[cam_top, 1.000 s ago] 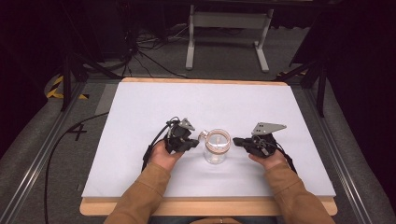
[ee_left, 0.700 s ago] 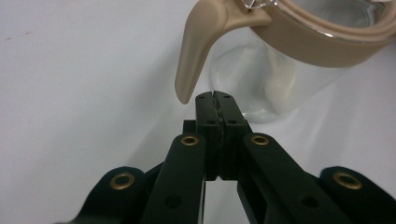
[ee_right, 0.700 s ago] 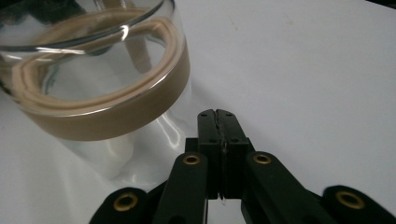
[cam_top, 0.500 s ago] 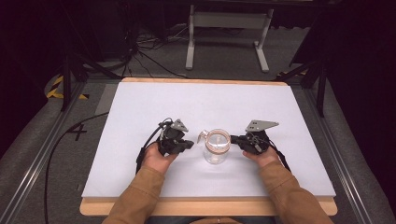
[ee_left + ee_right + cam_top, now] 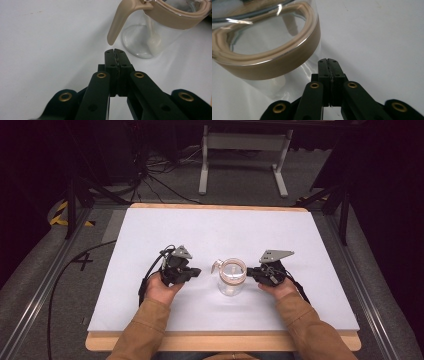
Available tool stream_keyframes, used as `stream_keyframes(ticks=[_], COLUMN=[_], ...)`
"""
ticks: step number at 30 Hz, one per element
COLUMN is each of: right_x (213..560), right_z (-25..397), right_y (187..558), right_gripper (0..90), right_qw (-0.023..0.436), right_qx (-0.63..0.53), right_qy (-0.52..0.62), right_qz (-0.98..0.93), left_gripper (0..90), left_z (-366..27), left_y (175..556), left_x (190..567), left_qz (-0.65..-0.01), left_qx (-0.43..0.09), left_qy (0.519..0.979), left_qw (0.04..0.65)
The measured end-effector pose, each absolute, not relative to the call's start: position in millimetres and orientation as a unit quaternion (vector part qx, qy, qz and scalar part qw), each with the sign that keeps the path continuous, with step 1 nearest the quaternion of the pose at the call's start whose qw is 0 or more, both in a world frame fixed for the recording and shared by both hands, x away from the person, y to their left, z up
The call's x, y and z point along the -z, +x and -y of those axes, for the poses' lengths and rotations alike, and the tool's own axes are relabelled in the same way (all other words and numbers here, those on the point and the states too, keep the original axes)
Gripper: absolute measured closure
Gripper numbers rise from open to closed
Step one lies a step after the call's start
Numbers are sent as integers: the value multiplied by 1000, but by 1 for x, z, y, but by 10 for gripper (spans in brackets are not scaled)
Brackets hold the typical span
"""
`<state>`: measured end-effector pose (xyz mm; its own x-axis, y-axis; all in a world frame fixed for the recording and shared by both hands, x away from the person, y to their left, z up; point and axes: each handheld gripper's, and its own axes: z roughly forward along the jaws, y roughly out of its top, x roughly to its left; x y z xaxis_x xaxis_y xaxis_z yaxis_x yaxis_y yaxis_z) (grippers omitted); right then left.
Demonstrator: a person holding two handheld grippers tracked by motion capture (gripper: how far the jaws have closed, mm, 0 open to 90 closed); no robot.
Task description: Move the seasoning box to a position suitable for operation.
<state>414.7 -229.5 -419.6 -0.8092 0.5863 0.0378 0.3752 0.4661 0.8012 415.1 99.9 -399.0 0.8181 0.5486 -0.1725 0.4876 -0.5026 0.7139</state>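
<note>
A clear glass jar [image 5: 231, 279] with a tan band around its rim stands upright on the white table [image 5: 215, 235], a tan latch lever [image 5: 119, 20] hanging from its rim. My left gripper [image 5: 196, 271] sits a short way to the jar's left, jaws shut and empty, their tips just below the lever's end in the left gripper view [image 5: 115, 50]. My right gripper [image 5: 250, 272] is close against the jar's right side, shut with nothing held; in the right gripper view its tips [image 5: 328, 60] lie beside the jar's [image 5: 269, 50] banded rim.
The white table's wooden front edge [image 5: 220, 342] runs below the person's brown sleeves. A black cable [image 5: 65, 285] trails over the grey floor at left. A white metal stand [image 5: 245, 150] is beyond the table's far edge.
Both grippers have moved inward toward the jar and a little nearer the person. The right one has come up against the jar's side. The jar has stayed put.
</note>
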Motion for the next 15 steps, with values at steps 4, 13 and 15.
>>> stream_keyframes(ticks=[4,13,15], right_x=[418,414,414], right_z=[228,219,218], right_y=[409,392,389], right_gripper=[895,895,895], right_qw=[118,116,114], right_qx=[-430,-422,-421], right_qy=[275,248,244], right_qz=[-851,-865,-866], left_gripper=[897,897,897], left_z=[-101,-100,-99], left_y=[417,420,421], left_x=[400,400,400], left_qz=[-300,-300,-298], left_qx=[-37,-34,-34], left_qy=[866,868,868], left_qw=[399,396,395])
